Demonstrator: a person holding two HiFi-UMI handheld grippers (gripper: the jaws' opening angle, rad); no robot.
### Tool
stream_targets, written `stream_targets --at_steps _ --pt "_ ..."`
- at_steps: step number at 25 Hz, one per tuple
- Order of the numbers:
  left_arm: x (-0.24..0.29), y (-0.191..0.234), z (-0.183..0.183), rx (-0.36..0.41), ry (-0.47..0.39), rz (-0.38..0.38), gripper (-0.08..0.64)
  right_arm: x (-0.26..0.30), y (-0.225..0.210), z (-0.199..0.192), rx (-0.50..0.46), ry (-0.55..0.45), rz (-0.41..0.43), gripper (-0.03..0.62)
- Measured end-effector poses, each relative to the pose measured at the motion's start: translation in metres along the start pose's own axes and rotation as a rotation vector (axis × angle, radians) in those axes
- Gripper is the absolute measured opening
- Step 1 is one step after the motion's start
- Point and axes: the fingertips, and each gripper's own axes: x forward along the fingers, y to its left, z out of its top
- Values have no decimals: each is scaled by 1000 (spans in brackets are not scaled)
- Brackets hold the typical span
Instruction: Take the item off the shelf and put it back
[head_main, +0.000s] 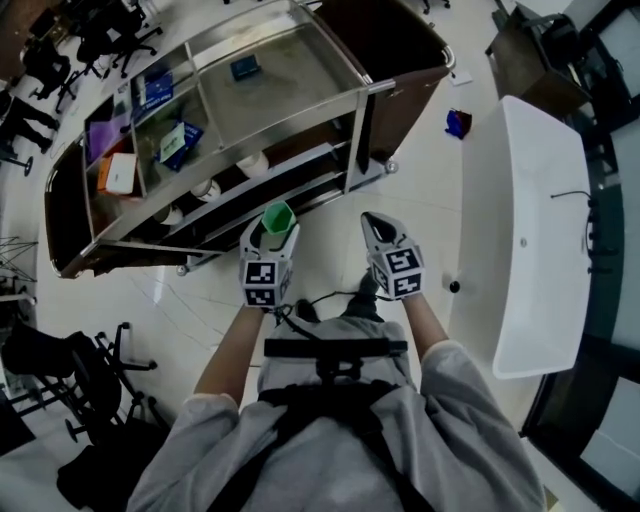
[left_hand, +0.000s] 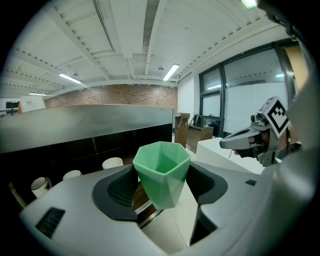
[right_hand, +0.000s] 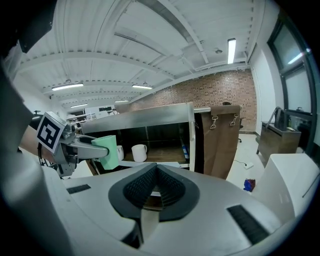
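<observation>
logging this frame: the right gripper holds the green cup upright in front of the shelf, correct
No: the left gripper holds the green cup upright in front of the shelf; the left gripper view shows it between its jaws.

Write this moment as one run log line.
left gripper: shut on green cup | right gripper: shut, empty | shelf: ahead, white mug inside

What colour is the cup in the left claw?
The cup is mint green; left gripper view.

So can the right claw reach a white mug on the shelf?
Probably yes: the shelf is open-fronted, nothing blocks the right claw from the white mug, but its jaws are shut.
</observation>
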Motion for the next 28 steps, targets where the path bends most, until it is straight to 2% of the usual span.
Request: stream_targets --at_steps 11,19,28 --pt "71 9 15 38 4 -24 308 36 1 8 -11 3 31 8" --pt "131 17 8 66 6 -36 308 69 2 10 5 10 63 8" --pt "200 30 -6 105 -13 -37 308 115 -17 -5 36 -4 31 8"
